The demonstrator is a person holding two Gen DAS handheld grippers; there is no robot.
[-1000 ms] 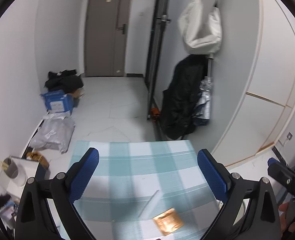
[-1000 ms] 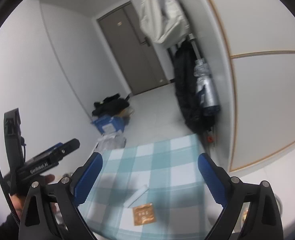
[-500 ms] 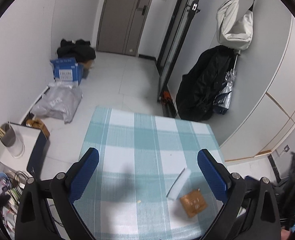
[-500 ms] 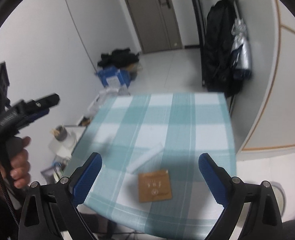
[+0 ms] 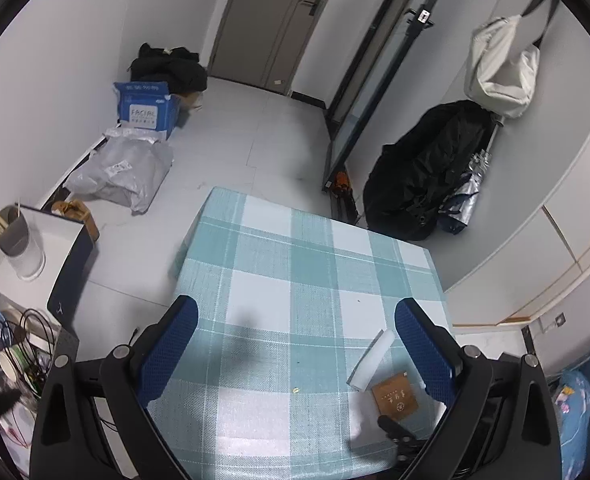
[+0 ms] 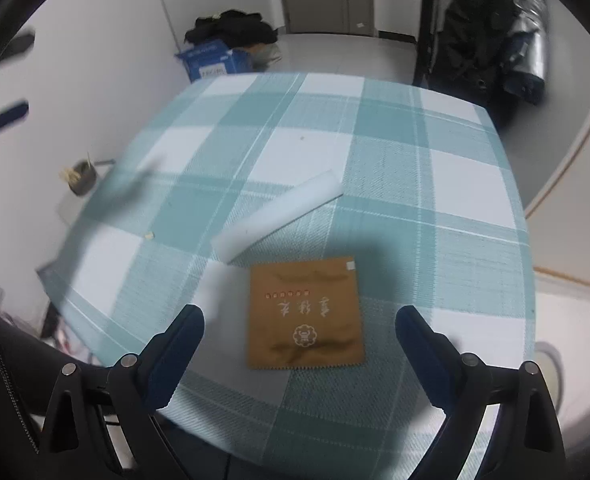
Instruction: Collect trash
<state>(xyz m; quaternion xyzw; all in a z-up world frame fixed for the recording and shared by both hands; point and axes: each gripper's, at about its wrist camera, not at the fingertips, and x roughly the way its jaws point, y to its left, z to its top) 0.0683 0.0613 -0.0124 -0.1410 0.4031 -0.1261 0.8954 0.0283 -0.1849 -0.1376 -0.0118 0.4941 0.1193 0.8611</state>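
A flat brown packet (image 6: 305, 314) with gold print lies on the teal-checked tablecloth (image 6: 395, 160), near its front edge. Just beyond it lies a long white strip of paper (image 6: 277, 214), angled up to the right. My right gripper (image 6: 299, 344) hovers open over the packet, its blue fingers to either side. High above the table, my left gripper (image 5: 295, 344) is open and holds nothing. In the left wrist view the brown packet (image 5: 395, 394) and white strip (image 5: 369, 362) sit by the right finger. A tiny crumb (image 5: 295, 390) lies mid-cloth.
Left of the table stands a white side unit (image 5: 51, 252) with a cup of sticks (image 5: 13, 236). On the floor are a grey bag (image 5: 123, 170), a blue box (image 5: 147, 106) and black clothes (image 5: 171, 68). A black coat (image 5: 423, 176) hangs at the right.
Both grippers tilted downward toward the table. The right one came much closer to the brown packet, which now fills the space between its fingers. Both stayed open.
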